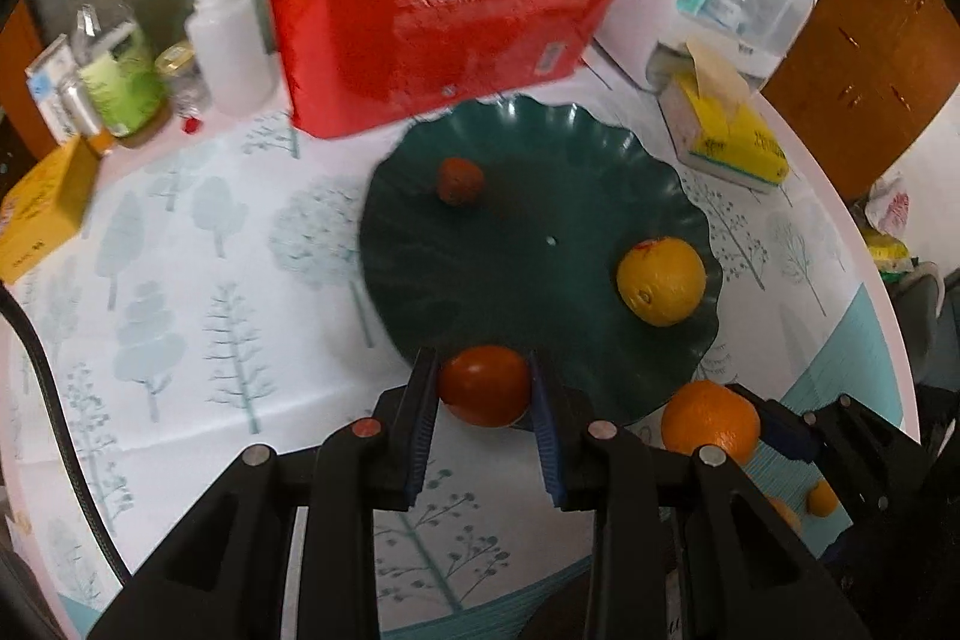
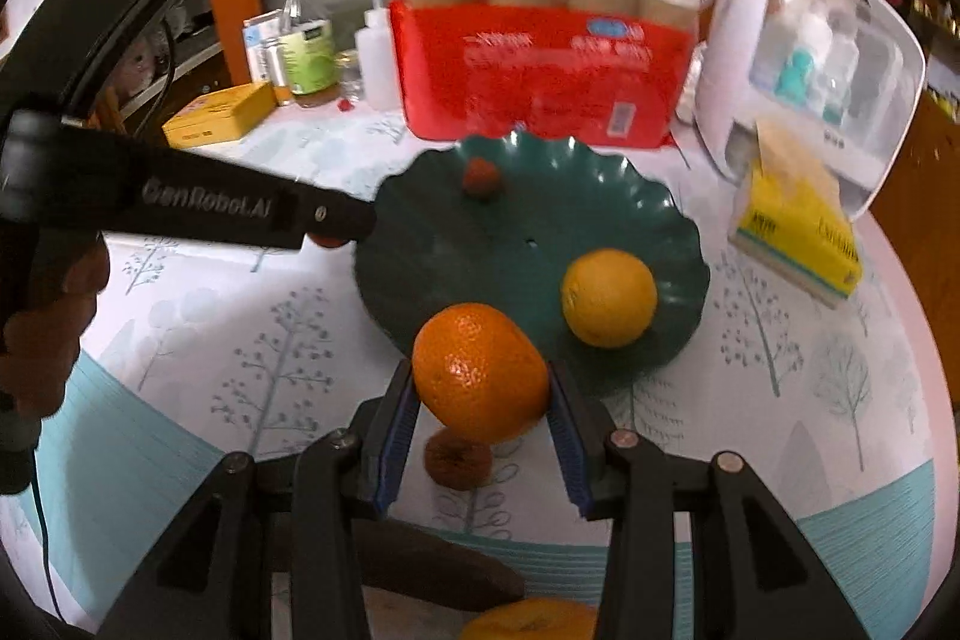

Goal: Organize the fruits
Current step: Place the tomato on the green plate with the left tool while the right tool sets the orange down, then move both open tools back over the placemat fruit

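A dark green scalloped plate [image 1: 510, 232] [image 2: 456, 250] sits on the tree-print tablecloth. On it lie a yellow orange [image 1: 662, 280] [image 2: 608, 297] and a small brown-red fruit [image 1: 459, 181] [image 2: 479, 177]. My left gripper [image 1: 485, 385] is shut on a red tomato [image 1: 485, 385] at the plate's near rim. My right gripper [image 2: 480, 379] is shut on an orange tangerine [image 2: 480, 373] [image 1: 711, 421], held above the table just before the plate. A small brown fruit [image 2: 457, 463] lies on the cloth under it. Another orange fruit [image 2: 528, 621] shows at the bottom edge.
A red package of jars [image 1: 444, 28] [image 2: 540, 64] stands behind the plate. A white appliance [image 2: 822, 64], a yellow tissue box [image 1: 729, 130] [image 2: 798, 232], bottles [image 1: 231, 46] and a yellow box [image 1: 45, 208] line the back. Two small oranges [image 1: 822, 497] lie at right.
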The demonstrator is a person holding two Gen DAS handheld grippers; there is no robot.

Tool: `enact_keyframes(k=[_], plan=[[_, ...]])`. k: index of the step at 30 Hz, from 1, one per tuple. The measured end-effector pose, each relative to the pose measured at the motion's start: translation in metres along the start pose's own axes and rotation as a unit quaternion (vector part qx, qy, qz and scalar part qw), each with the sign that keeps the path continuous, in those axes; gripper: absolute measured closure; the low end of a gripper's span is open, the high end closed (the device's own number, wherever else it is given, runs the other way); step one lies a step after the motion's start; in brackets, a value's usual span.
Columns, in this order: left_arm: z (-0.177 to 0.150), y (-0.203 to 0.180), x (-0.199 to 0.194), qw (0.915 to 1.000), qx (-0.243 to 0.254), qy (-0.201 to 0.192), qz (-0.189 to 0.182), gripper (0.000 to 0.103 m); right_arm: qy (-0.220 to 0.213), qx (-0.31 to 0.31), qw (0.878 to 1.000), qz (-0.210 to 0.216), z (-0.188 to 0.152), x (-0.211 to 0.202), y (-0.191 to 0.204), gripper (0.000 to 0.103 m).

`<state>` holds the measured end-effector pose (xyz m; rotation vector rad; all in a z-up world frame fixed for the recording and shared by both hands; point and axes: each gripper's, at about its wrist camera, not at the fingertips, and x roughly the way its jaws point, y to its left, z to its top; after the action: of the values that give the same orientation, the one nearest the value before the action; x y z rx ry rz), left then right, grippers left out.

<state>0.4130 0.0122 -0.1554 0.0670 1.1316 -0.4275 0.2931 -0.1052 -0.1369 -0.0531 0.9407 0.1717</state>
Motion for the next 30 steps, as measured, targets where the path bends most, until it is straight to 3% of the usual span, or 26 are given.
enact_keyframes(k=[9,12,15,21,30], plan=[[-0.001,0.001,0.022,0.9998,-0.007,0.012,-0.017,0.074,0.016,0.02,1.0,0.0,-0.002,0.022,-0.01,0.061],[0.0,0.002,0.022,0.9996,-0.009,0.011,-0.024,0.063,0.01,0.021,1.0,0.003,-0.001,0.021,-0.009,0.06],[0.0,0.003,0.017,0.9997,-0.014,0.005,-0.019,0.052,0.007,0.021,1.0,0.005,0.0,0.02,-0.009,0.06],[-0.004,0.011,-0.001,0.9993,-0.034,-0.006,-0.014,0.044,0.001,0.046,0.999,0.006,0.0,0.013,-0.015,0.053],[-0.028,0.02,-0.036,0.9986,-0.051,-0.011,-0.006,0.044,-0.018,0.059,0.998,-0.001,0.001,-0.015,-0.02,0.053]])
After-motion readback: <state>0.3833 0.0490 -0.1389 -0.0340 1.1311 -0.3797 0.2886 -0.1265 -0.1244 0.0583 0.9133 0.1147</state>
